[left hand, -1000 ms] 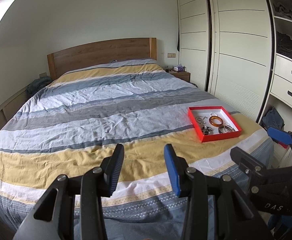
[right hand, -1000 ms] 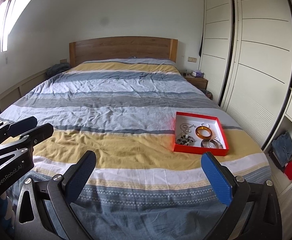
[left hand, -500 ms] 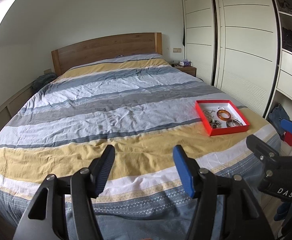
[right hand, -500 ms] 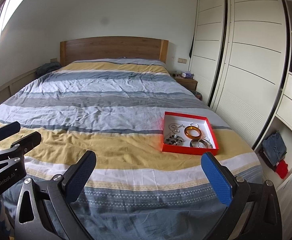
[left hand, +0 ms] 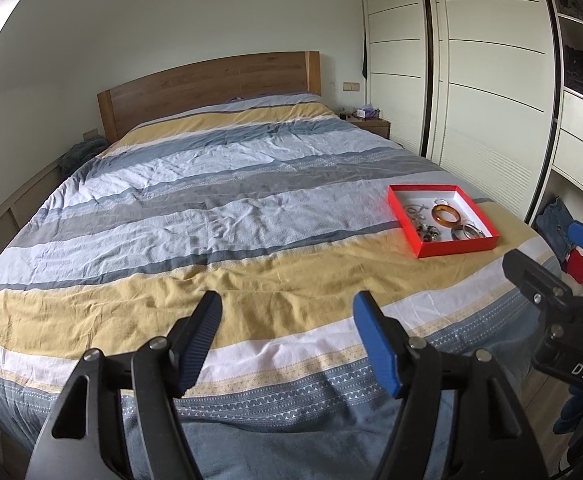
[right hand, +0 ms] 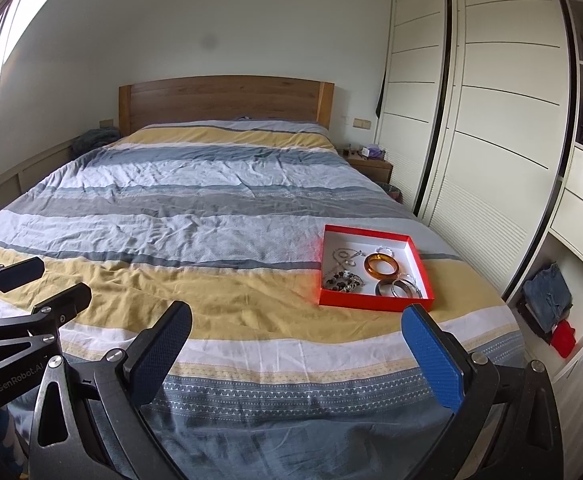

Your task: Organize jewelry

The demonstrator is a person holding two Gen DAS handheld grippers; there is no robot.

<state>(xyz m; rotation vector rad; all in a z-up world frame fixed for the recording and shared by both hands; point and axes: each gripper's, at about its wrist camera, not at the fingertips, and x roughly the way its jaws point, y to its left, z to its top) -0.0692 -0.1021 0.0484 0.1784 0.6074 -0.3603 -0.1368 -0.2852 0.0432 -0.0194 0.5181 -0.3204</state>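
Bedroom: striped duvet (right hand: pixel 195 216) covers the bed, wooden headboard (right hand: pixel 227 100) behind, white wardrobe (right hand: pixel 491 120) alongside. Red jewelry tray (right hand: pixel 371 302) lies near the foot corner. Left gripper (left hand: pixel 287 340) and right gripper (right hand: pixel 295 352) both gape, empty, well short of it.

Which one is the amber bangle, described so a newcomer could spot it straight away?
Start at the big striped bed and go to the shallow red cardboard tray on the yellow stripe near the wardrobe-side foot corner. Inside, on the white floor, the translucent amber-orange bangle lies flat right of the tangled chains. It is the only orange piece; the metal bangles in front are silver-grey.
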